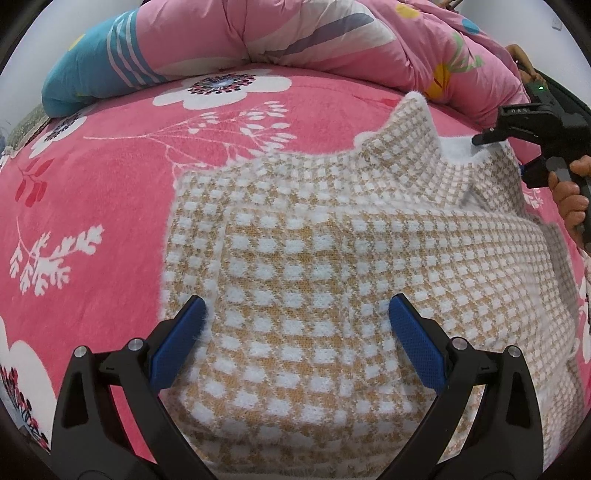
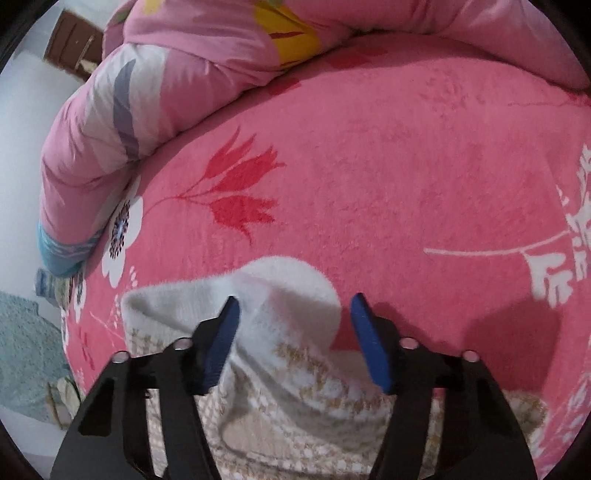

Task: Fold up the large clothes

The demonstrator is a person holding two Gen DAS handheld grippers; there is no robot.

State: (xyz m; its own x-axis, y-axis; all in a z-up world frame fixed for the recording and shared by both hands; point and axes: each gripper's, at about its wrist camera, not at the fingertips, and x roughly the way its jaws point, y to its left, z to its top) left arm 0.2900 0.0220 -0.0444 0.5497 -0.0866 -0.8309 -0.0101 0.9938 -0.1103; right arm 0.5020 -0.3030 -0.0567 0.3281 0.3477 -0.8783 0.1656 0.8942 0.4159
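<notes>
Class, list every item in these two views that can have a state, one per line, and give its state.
Sweater: lying on the bed, partly folded, one white edge raised.
Left hand-held gripper: open, over the sweater.
Right hand-held gripper: open, white sweater edge between its fingers, not pinched.
Quilt: bunched up at the far side.
Blanket: spread flat.

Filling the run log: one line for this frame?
garment: checked sweater flat on pink blanket | left gripper: open over body | right gripper: open, white cuff between fingers, not pinched
</notes>
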